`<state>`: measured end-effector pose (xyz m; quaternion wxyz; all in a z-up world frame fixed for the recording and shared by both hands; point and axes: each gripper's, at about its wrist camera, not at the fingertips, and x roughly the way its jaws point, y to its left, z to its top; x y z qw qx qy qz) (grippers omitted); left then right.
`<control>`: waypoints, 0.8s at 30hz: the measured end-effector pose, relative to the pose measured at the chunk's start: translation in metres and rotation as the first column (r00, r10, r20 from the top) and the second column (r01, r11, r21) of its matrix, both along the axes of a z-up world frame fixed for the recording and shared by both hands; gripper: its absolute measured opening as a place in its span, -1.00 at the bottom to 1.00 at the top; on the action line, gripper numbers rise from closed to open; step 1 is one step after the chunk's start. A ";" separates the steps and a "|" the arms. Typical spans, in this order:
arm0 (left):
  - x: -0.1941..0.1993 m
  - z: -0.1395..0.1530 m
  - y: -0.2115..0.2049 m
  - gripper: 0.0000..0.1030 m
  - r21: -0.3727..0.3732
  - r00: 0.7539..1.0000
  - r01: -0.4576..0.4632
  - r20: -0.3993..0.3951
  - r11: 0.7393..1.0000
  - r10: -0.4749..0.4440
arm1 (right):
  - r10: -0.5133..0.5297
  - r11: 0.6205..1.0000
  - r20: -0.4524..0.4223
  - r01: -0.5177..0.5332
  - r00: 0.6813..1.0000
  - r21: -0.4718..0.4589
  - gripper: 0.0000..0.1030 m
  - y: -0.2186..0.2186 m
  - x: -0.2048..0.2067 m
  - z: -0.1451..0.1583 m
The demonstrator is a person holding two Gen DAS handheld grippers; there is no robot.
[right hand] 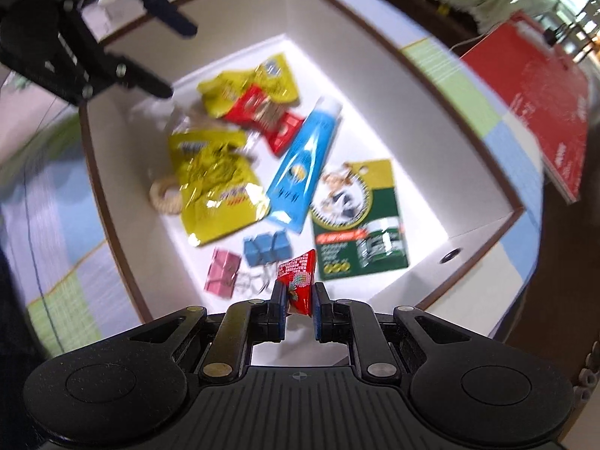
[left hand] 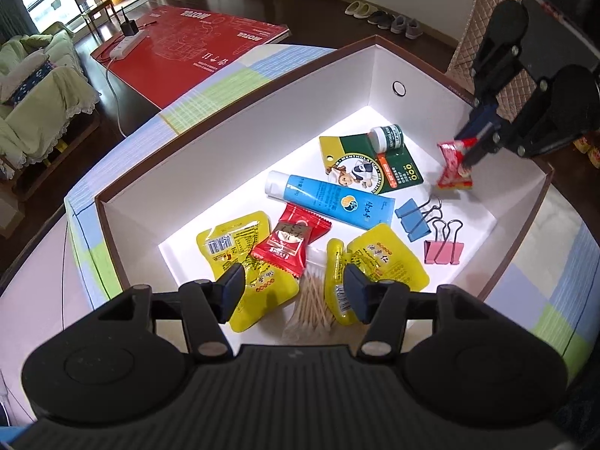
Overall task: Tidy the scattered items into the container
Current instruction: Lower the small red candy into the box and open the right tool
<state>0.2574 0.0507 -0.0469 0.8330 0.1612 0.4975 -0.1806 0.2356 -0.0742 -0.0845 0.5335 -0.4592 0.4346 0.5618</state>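
Note:
A white box with a brown rim (left hand: 240, 112) (right hand: 483, 221) holds yellow snack packets (left hand: 240, 258) (right hand: 215, 195), a red candy packet (left hand: 290, 240) (right hand: 262, 112), a blue tube (left hand: 330, 198) (right hand: 303, 161), a green ointment card with a jar (left hand: 371, 161) (right hand: 356, 221), blue (left hand: 412, 217) (right hand: 266, 249) and pink (left hand: 442, 251) (right hand: 221, 277) binder clips, and cotton swabs (left hand: 311, 303). My right gripper (right hand: 299, 294) (left hand: 472, 150) is shut on a small red packet (right hand: 298, 285) (left hand: 453, 167), held above the box's right side. My left gripper (left hand: 294, 285) (right hand: 180, 60) hangs open over the yellow packets, holding nothing.
The box rests on a table with a checked pastel cloth (left hand: 210, 90) (right hand: 450, 63). Behind it lies a large red board (left hand: 187, 48) (right hand: 540, 86) with a power strip. A sofa with green covers (left hand: 41, 90) stands to the left; shoes (left hand: 386, 18) line the far wall.

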 end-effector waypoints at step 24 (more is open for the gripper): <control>-0.016 0.007 0.005 0.31 0.032 0.999 -0.038 0.023 0.999 0.037 | -0.063 0.992 -0.037 0.067 0.997 0.111 0.53 -0.015 0.004 0.032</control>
